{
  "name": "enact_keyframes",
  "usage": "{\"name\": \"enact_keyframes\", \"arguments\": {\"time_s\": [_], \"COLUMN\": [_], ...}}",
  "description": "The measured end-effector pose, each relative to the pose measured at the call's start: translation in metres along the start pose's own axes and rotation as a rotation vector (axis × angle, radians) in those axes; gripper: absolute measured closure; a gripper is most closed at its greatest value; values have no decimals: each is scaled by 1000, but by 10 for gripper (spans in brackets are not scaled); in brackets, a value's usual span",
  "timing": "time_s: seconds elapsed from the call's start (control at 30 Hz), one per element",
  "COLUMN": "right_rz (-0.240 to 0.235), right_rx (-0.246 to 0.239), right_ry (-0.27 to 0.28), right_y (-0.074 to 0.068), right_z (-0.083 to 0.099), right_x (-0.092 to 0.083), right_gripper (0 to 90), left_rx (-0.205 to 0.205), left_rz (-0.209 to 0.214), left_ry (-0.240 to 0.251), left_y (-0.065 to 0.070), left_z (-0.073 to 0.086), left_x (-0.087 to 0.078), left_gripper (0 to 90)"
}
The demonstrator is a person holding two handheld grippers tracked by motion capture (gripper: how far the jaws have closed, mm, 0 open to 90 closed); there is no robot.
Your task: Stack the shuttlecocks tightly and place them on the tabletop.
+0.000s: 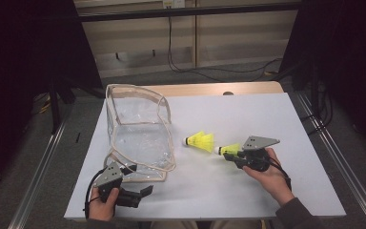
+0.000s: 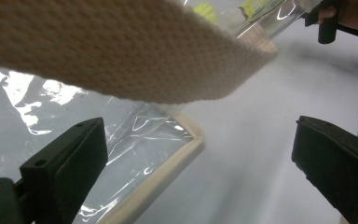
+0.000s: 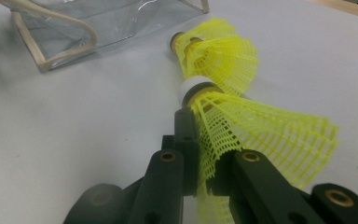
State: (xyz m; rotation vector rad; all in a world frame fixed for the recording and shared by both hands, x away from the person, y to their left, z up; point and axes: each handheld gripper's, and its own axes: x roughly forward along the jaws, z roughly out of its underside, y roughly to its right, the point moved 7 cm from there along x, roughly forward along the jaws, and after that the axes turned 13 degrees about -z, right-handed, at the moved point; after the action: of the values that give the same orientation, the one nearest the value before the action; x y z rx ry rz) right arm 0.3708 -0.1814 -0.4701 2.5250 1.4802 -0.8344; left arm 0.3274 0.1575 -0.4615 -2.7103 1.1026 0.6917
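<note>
Two yellow shuttlecocks, one gripped, one lying on the table.
The held shuttlecock (image 3: 242, 135) is pinched by its skirt in the nearly closed right gripper (image 1: 236, 155); it should be carried left, gently, into the clear bag (image 1: 140, 131), beside which the left gripper (image 1: 145, 192) is held wide open and empty.

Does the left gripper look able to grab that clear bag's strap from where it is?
Probably yes: the left gripper is open, and the strap hangs just ahead with nothing between.
</note>
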Motion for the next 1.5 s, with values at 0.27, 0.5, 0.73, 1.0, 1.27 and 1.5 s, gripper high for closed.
{"name": "enact_keyframes", "arguments": {"time_s": [0.27,0.5,0.73,1.0,1.27,1.5], "right_rz": [7,13,15,16,19,24], "right_rx": [3,6,10,13,11,11], "right_ry": [3,4,8,8,7,5], "right_y": [2,4,7,9,11,12], "right_z": [0,0,-2,-3,-4,-5], "right_x": [1,2,4,6,9,10], "right_gripper": [850,850,849,849,849,850], "left_rx": [0,1,5,5,6,6], "left_rz": [0,0,0,0,0,0], "left_ry": [0,0,-1,-3,-3,-3], "left_y": [0,0,0,0,0,-1], "left_z": [0,0,0,0,0,0], "left_x": [0,0,0,-1,-1,-1], "left_gripper": [31,32,31,32,32,32]}}
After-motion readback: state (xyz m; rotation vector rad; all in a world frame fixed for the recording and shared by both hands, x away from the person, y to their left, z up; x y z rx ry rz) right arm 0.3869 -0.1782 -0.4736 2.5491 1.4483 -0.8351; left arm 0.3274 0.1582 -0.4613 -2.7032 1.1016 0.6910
